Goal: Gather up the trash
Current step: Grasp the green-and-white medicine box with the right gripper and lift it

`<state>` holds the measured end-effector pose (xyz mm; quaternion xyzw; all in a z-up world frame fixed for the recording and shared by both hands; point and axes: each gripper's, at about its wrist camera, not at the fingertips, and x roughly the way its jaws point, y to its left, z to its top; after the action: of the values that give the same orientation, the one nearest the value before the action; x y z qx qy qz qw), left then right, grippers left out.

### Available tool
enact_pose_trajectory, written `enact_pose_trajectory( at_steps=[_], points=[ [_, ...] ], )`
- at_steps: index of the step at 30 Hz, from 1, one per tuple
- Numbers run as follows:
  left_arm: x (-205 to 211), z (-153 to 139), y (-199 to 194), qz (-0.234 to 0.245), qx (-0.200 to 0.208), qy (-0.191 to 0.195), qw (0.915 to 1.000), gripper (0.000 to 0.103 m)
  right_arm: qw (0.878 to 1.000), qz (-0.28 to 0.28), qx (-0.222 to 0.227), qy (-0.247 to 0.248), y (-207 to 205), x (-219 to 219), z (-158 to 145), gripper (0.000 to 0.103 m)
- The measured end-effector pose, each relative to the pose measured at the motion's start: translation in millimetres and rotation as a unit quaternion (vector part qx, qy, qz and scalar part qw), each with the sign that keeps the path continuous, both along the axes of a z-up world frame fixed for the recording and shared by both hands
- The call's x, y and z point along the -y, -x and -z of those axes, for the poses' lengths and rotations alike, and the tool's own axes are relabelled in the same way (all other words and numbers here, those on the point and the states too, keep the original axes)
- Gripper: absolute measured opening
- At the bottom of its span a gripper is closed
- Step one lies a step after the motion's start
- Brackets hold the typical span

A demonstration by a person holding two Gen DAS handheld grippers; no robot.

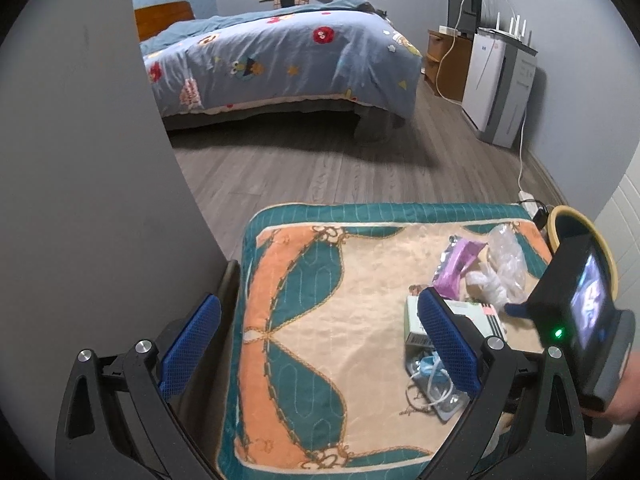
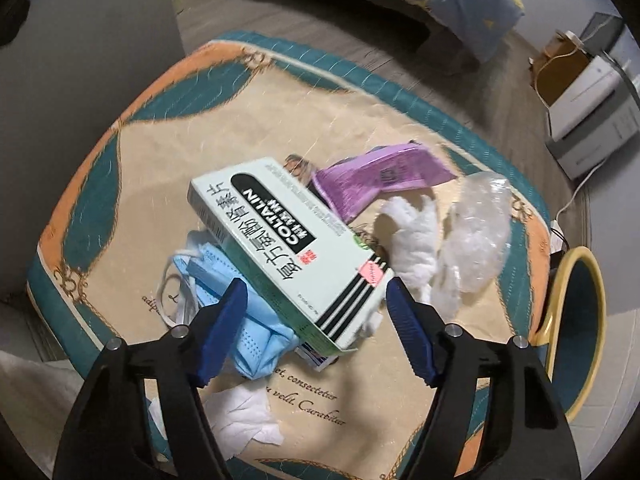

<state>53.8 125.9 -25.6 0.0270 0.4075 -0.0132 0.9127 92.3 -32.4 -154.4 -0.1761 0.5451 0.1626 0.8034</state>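
Observation:
Trash lies on a quilted teal, orange and cream cushion [image 2: 120,128]: a pale green medicine box [image 2: 288,248], a blue face mask [image 2: 240,312] under it, a purple wrapper [image 2: 380,180], white tissue [image 2: 416,236], clear crumpled plastic [image 2: 480,232] and a white tissue [image 2: 240,412] at the near edge. My right gripper [image 2: 316,336] is open, its jaws on either side of the box's near end, not closed on it. My left gripper [image 1: 320,352] is open and empty above the cushion's [image 1: 304,320] left half. The box [image 1: 416,320] and the wrapper [image 1: 460,264] show to its right.
A round bin with a yellow rim [image 2: 576,320] stands just right of the cushion; it also shows in the left wrist view [image 1: 584,236]. A grey wall panel [image 1: 88,200] rises on the left. Beyond are wood floor, a bed [image 1: 280,60] and a white appliance [image 1: 496,84].

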Motion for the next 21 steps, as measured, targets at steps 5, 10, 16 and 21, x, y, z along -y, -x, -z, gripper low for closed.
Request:
enact_pose_trajectory(
  at_steps=[5,10,16,21],
  points=[
    [-4.0,-0.6,-4.7,-0.005,-0.002,0.021,0.9998,0.098,1.000,-0.009,-0.006,0.013,-7.1,-7.5,10.4,0.071],
    [-8.0,0.2,-6.8,-0.009,-0.007,0.036,0.9993,0.098,0.999,-0.036,0.001,0.027,-10.2,-19.7,16.6,0.071],
    [-13.9,5.9,-11.4,-0.023,-0.020,0.050,0.9983,0.098,1.000,-0.031,0.004,0.001,-21.7,-16.4,5.7,0.044],
    [-14.1,8.3,-14.4,-0.028,-0.025,0.053,0.9979,0.098,0.999,-0.002,0.027,-0.031,-37.8,0.7,-9.9,0.038]
  ],
)
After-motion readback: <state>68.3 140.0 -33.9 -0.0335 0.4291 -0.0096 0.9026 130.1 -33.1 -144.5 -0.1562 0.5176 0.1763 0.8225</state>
